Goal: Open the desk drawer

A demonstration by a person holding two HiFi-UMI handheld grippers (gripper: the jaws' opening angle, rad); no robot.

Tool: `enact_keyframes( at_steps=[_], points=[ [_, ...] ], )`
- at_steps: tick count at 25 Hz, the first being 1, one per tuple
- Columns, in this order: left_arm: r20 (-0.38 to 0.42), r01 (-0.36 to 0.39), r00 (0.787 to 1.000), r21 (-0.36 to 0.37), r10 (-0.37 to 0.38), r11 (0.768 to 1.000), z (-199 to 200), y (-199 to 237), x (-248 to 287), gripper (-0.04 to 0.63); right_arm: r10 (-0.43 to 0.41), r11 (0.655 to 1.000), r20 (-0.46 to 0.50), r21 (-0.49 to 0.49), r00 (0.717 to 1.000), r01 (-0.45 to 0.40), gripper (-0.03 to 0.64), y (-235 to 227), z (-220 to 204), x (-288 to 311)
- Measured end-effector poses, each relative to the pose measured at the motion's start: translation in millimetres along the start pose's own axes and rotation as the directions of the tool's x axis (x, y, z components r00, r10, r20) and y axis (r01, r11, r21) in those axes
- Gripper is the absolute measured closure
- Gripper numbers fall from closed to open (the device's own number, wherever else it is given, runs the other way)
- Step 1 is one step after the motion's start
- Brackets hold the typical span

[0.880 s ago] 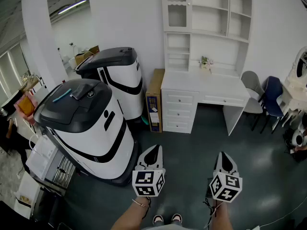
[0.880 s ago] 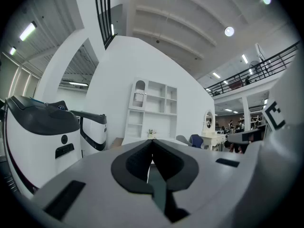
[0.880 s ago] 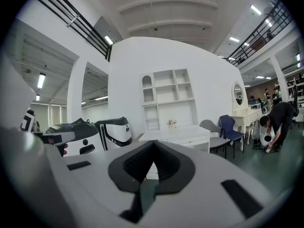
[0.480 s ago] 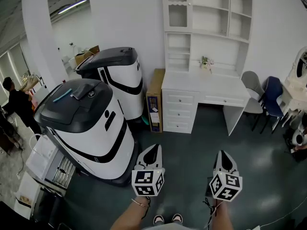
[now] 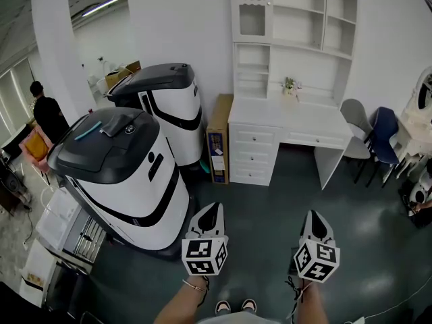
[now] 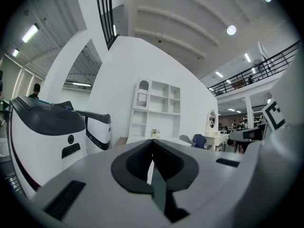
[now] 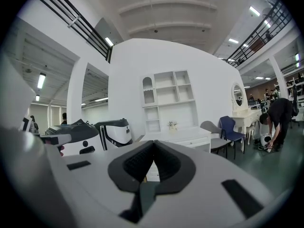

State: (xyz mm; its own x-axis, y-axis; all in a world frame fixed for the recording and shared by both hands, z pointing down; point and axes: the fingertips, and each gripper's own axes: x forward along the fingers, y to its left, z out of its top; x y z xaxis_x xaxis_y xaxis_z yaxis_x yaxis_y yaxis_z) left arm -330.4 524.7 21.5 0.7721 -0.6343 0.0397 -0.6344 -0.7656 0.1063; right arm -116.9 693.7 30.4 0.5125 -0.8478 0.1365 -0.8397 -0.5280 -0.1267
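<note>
- Drawer stack (image 5: 253,156): three white fronts, one above another, under the left end of the surface (image 5: 304,121), just below its front edge. A wider single drawer (image 5: 314,141) sits under the same edge to their right.
- Handling, as a judgement: the fronts look rigid and painted, probably light, and should slide straight out on a level pull. The smooth faces offer no purchase, so the hold belongs on the pull at the middle of a front. The pulls are too small here to make out their shape.
- Left tool (image 5: 217,208): jaws pressed together, with nothing between them.
- Right tool (image 5: 312,215): jaws likewise together and empty.
- Pose: both tools are held low in front of the person, side by side and roughly level. They point toward the surface and are well apart from it, with open floor (image 5: 283,235) between.
- Whichever tool takes the pull would need its jaws parted before it arrives.
</note>
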Motion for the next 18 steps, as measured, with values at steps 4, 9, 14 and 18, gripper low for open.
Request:
enact_keyframes(
  at_steps=[4,9,14,18],
  points=[
    [-0.001,-0.006,1.000,-0.004,0.006,1.000,-3,7,-3,0.577,0.007,1.000,0.006,0.008,1.000,-0.007,0.597,5,-1,-1],
    [-0.001,-0.016,1.000,-0.015,0.016,1.000,-3,16,-6,0.577,0.014,1.000,0.003,0.008,1.000,-0.014,0.538,12,-2,-2],
    [-0.004,-0.014,1.000,-0.021,0.014,1.000,-5,25,-8,0.577,0.009,1.000,0.002,0.006,1.000,-0.009,0.493,19,-4,-4],
    [-0.011,-0.011,1.000,-0.019,0.011,1.000,-8,34,-12,0.577,-0.004,1.000,-0.004,0.011,1.000,0.004,0.481,24,-8,-4]
  ],
)
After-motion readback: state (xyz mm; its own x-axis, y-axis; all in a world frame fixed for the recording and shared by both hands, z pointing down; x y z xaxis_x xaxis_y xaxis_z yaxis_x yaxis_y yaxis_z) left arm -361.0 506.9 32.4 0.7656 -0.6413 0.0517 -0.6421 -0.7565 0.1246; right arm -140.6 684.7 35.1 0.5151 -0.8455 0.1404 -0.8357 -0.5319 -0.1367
